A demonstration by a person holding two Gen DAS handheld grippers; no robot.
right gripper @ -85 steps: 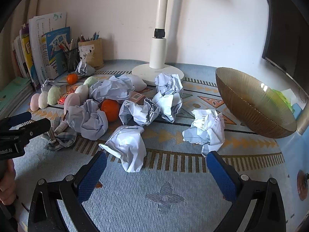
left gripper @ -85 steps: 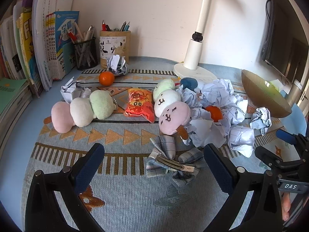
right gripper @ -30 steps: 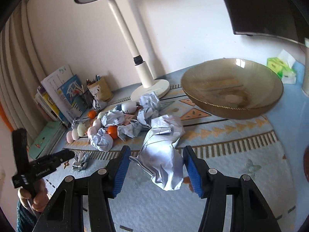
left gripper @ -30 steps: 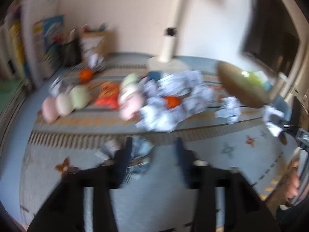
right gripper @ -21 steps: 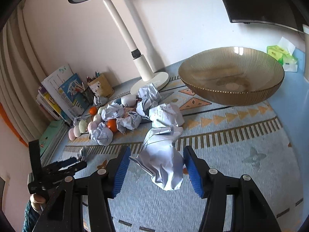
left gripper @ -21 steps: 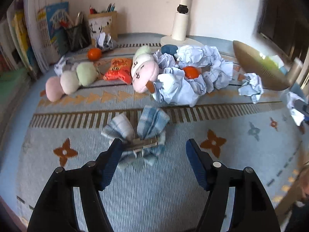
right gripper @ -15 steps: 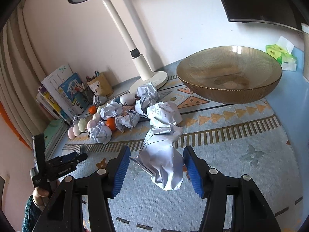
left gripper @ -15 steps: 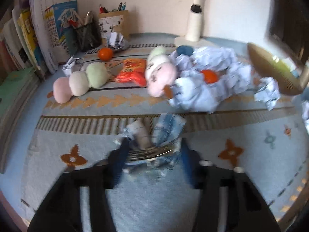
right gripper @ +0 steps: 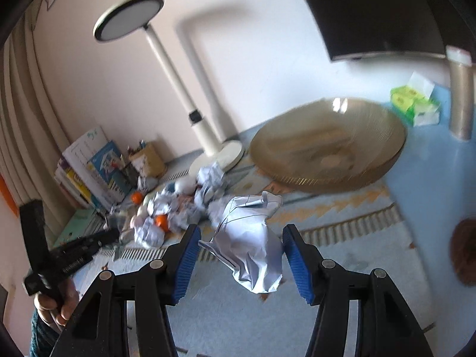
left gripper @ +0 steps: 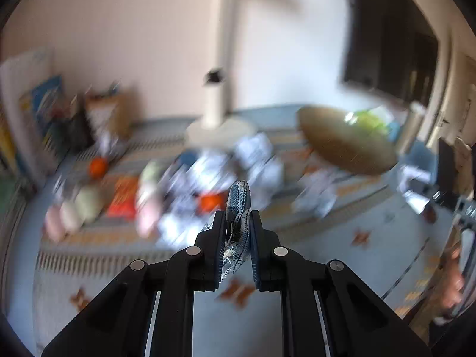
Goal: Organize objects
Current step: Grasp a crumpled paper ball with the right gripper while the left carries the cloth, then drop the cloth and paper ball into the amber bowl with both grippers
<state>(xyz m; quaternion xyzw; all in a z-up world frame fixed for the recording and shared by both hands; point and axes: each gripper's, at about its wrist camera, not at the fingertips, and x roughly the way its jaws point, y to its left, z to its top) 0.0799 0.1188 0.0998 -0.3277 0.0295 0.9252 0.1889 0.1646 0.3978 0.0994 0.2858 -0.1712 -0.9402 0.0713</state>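
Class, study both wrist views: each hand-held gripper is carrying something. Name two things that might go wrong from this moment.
1. The left hand-held gripper pinches the plaid cloth bow only by a thin fold; with the view blurred by motion, it may slip out.
2. The crumpled paper ball sits between the right hand-held gripper's jaws with gaps showing at the pads, so it might drop before reaching the amber glass bowl.

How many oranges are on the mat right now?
2. One orange sits at the back left near the pen cup; the other orange is nestled among the crumpled papers mid-mat. The blurred paper pile may hide more.
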